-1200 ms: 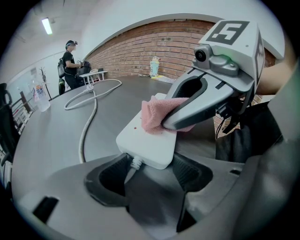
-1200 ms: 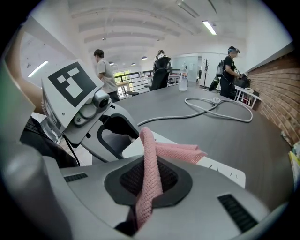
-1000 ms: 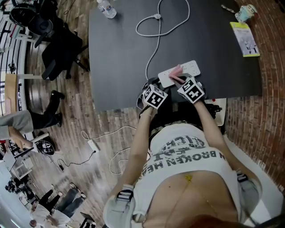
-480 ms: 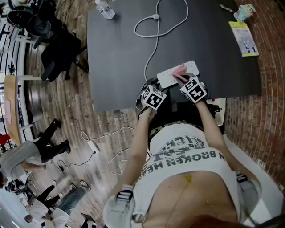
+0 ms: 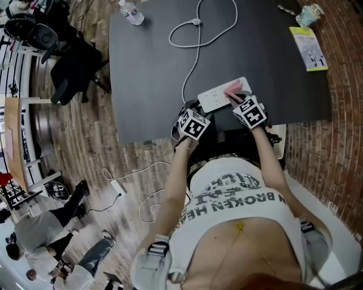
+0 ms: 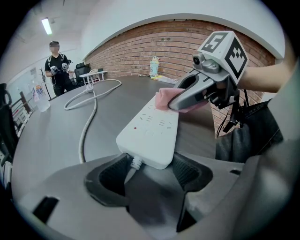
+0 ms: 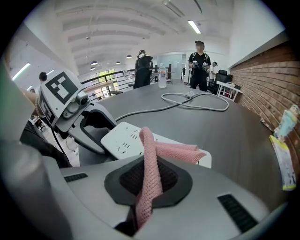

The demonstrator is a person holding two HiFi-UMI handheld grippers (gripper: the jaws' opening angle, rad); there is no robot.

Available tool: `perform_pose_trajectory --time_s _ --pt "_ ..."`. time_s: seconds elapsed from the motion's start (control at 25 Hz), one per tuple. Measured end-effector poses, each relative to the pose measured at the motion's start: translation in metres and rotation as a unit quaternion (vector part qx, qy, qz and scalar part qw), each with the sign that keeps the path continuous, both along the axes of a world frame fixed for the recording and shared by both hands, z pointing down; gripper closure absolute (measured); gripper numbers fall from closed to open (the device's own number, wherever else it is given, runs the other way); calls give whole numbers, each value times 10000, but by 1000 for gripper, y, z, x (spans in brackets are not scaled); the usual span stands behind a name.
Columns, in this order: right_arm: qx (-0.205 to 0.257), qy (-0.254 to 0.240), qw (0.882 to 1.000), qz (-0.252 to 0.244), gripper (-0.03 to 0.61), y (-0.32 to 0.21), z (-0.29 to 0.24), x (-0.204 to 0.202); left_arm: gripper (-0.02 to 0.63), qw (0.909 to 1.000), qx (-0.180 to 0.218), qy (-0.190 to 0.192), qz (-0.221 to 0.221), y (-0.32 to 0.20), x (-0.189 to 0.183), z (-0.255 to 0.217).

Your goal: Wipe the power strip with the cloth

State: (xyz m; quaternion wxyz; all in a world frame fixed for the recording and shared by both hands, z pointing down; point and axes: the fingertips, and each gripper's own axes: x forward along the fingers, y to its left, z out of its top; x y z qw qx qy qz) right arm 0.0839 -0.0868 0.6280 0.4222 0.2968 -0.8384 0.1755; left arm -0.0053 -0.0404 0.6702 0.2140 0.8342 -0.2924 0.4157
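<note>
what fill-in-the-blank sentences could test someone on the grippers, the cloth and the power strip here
The right gripper is shut on a knitted ___ cloth.
That cloth lies across a white plastic power strip resting on a dark ___.
The left gripper clamps the strip's end where its ___ comes out.
Missing: pink; table; cable.

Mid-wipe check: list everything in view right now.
table: 1, dark, centre
power strip: 1, white, table's near edge
cable: 1, white, looped across table
cloth: 1, pink, on the strip
bottle: 1, clear, far left corner
leaflet: 1, yellow-green, far right
small container: 1, pale teal, far right corner
chair: 1, black, left of table
people: several, bottom left
left tool: 1, grey, clamping strip's cord end
right tool: 1, grey, shut on cloth
</note>
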Motion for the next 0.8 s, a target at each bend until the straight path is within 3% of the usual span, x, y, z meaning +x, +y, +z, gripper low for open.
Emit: perform_pose_trajectory --time_s 0.4,0.8 --pt "12 43 10000 73 561 -2 1 9 330 10000 -23 10 13 0 0 0" --pt "-52 133 9989 454 563 -13 1 41 330 10000 -45 9 12 0 -2 1"
